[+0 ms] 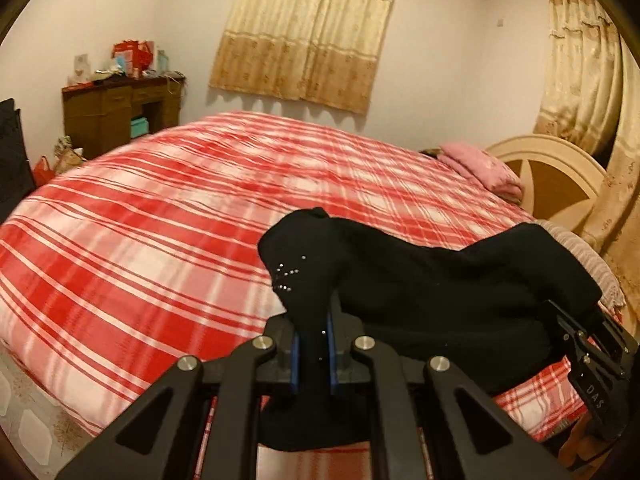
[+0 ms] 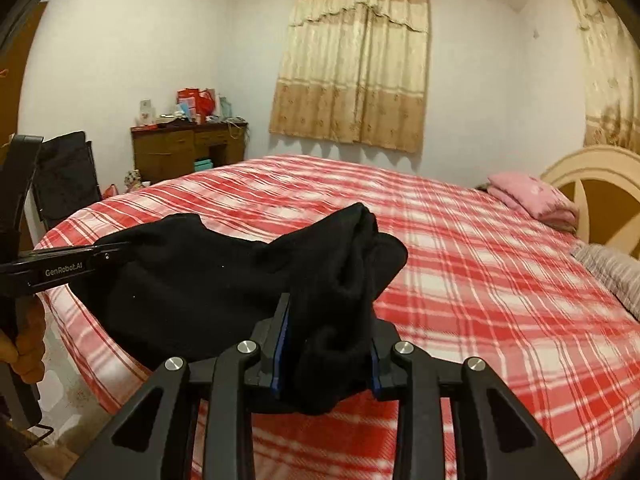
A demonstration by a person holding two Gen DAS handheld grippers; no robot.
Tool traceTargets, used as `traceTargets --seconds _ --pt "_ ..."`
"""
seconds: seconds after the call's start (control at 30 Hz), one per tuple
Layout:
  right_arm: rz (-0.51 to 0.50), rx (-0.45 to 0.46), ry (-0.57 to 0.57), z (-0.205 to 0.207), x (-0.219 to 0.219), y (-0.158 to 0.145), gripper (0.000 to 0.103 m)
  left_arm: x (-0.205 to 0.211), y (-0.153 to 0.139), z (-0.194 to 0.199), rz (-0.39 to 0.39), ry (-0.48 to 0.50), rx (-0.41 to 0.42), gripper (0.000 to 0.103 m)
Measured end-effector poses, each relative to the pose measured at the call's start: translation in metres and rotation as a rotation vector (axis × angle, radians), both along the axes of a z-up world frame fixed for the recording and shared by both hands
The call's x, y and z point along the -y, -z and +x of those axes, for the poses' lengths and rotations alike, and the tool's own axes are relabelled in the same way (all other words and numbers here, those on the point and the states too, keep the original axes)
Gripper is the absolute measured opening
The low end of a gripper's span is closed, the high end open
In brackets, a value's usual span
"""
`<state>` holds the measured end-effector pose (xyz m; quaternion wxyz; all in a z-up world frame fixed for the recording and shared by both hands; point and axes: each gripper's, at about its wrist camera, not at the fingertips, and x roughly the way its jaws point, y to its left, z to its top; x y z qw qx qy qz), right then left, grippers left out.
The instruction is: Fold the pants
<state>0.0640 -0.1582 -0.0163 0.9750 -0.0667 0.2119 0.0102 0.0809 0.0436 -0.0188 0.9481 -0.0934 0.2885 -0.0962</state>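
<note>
A dark wooden desk (image 2: 188,152) is standing by the far wall as the left gripper (image 1: 312,356), clamped tight on one bunched end of the black pants (image 1: 440,288), is holding them above the red plaid bed (image 1: 160,240). The right gripper (image 2: 326,364) is pinching the other end likewise. Judging from the sag, both ends should be drawn apart, level, before being lowered flat.

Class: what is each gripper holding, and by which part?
Both hold the black pants: left gripper and right gripper each pinch a bunched edge; which part cannot be told.
</note>
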Motion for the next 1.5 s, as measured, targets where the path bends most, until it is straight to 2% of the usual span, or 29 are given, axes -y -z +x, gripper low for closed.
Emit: traceTargets --seconds 0.17,0.37,0.57,0.8,1.03,1.5 --pt "-0.007 0.006 -0.082 0.032 -0.029 -0.007 0.032 -0.035 -0.008 0.010 0.005 -0.072 0.019 0.011" --pt "-0.002 0.026 -0.180 0.071 -0.067 -0.014 0.032 -0.074 -0.016 0.027 0.051 -0.177 0.037 0.011" --pt "0.028 0.011 -0.233 0.105 -0.094 -0.010 0.032 -0.103 -0.018 0.046 0.079 -0.246 0.026 0.011" --pt "0.017 -0.002 -0.261 0.136 -0.113 -0.005 0.032 -0.129 -0.013 0.063 0.087 -0.291 0.016 0.011" --pt "0.026 -0.009 -0.259 0.161 -0.124 0.002 0.032 -0.135 -0.014 0.085 0.115 -0.327 0.006 0.011" --pt "-0.008 -0.040 -0.238 0.215 -0.138 0.013 0.032 -0.127 -0.010 0.124 0.247 -0.394 0.014 0.011"
